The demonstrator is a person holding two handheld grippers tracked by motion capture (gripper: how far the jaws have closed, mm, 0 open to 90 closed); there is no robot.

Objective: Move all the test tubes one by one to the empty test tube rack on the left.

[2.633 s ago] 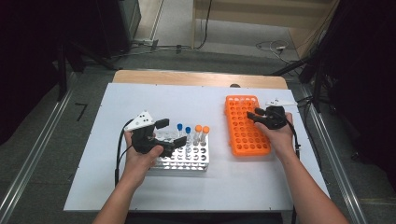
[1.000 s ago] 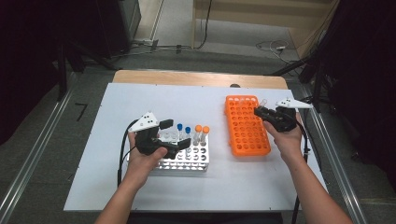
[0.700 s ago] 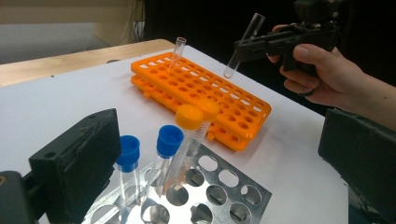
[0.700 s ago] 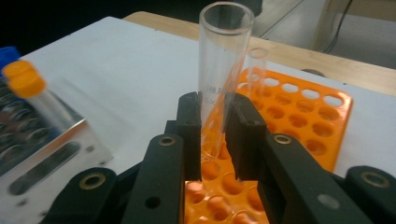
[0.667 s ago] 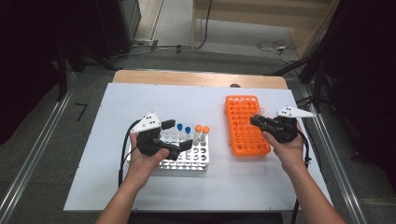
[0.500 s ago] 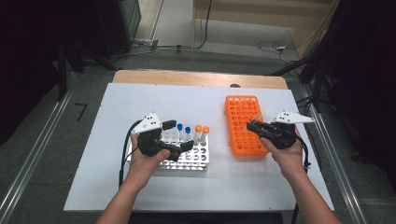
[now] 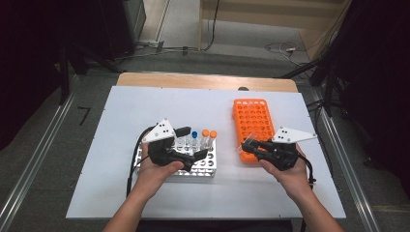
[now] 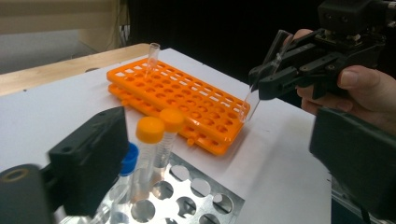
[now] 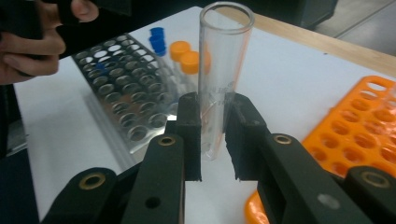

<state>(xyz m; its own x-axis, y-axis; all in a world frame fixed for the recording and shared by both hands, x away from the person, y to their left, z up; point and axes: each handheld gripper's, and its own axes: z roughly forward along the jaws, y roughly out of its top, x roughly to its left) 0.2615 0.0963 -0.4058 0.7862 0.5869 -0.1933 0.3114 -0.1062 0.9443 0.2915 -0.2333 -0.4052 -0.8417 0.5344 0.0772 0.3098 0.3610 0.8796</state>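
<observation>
My right gripper [image 7: 249, 147] is shut on a clear, uncapped glass tube [image 9: 224, 79], tilted over the near left corner of the orange rack [image 7: 254, 116]. The left gripper view shows that tube [image 8: 250, 105] hanging just above the rack [image 8: 187, 98]. My left gripper [image 7: 192, 143] hovers over the metal rack [image 7: 203, 169]. Its jaws stand wide and have just been closing a little. Between them stand a blue-capped tube [image 8: 128, 156] and two orange-capped tubes [image 8: 150, 129]; the pads do not press on them.
A second clear tube [image 8: 152, 58] stands in the far end of the orange rack. Both racks lie on a white tabletop [image 7: 145, 111] with a wooden strip [image 7: 203, 81] along its far edge. Cables and dark equipment lie beyond.
My right gripper has carried the clear tube from the orange rack's far right side toward its near left corner. The left hand has stayed over the metal rack.
</observation>
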